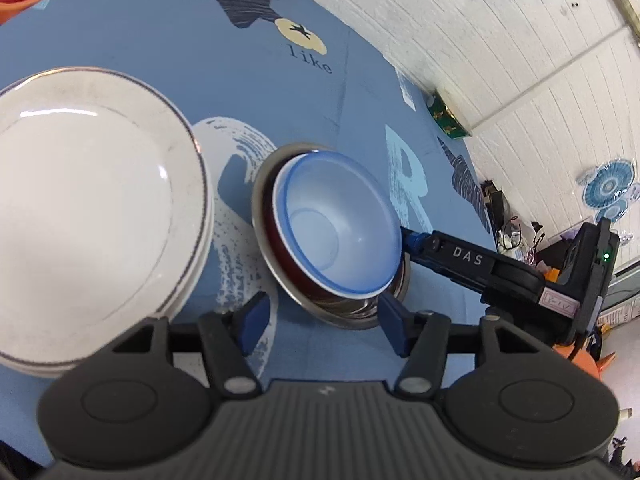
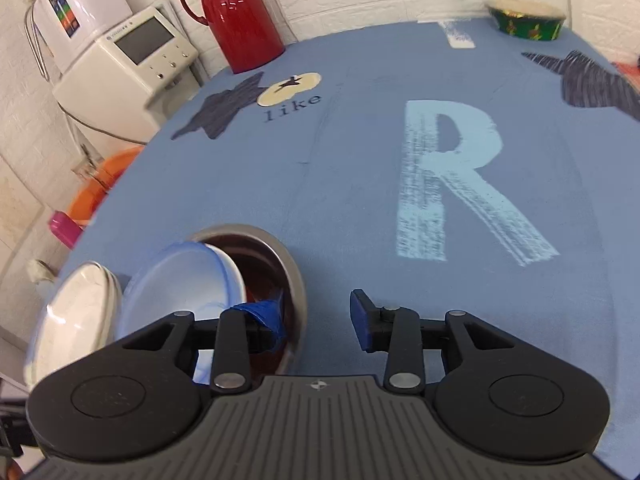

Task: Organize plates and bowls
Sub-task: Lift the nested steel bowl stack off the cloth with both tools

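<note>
Blue-rimmed bowl (image 1: 340, 224) nested in steel bowl (image 1: 280, 264) beside plate stack (image 1: 92, 208), table centre; right gripper (image 2: 320, 316) wide open, empty, at rim's 3 o'clock; left gripper (image 1: 324, 320) open, empty; withdrawal straight back advised.

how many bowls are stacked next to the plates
3: a steel bowl at the bottom, a dark red bowl inside it, a blue-rimmed white bowl on top. More could be hidden.

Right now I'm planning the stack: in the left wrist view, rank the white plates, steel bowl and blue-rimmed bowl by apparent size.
1. White plates, though nearer the camera.
2. Steel bowl.
3. Blue-rimmed bowl, nested inside it.
</note>
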`<state>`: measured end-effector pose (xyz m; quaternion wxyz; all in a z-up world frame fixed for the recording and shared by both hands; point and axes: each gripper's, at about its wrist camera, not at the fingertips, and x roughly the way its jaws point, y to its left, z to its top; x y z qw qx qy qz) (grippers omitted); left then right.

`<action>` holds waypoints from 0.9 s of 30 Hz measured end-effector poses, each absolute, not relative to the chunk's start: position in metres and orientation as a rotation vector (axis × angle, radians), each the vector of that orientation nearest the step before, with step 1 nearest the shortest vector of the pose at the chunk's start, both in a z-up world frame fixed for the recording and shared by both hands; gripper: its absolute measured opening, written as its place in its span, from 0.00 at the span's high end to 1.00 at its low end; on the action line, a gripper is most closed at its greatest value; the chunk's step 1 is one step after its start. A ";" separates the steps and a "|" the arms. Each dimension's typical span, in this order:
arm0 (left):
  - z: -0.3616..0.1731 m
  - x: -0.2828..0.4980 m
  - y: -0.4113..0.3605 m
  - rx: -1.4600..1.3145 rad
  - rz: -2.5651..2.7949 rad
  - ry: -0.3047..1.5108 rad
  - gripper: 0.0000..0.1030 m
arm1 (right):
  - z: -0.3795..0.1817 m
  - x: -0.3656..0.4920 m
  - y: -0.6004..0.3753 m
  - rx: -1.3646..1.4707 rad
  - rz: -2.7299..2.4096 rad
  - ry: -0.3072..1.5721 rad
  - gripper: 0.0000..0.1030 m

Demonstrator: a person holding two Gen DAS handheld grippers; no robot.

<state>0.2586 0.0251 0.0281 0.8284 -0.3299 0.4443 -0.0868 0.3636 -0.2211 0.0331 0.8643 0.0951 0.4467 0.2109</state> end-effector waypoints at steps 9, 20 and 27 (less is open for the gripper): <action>0.065 0.313 0.080 -0.690 -0.239 0.972 0.40 | 0.027 0.367 -0.221 0.184 0.416 0.989 0.78; 0.051 0.412 0.060 0.101 -0.586 1.128 0.40 | 0.021 0.341 -0.221 0.235 0.333 0.971 0.75; 0.043 0.415 0.042 0.258 -0.640 1.098 0.38 | 0.022 0.341 -0.221 0.260 0.286 0.999 0.74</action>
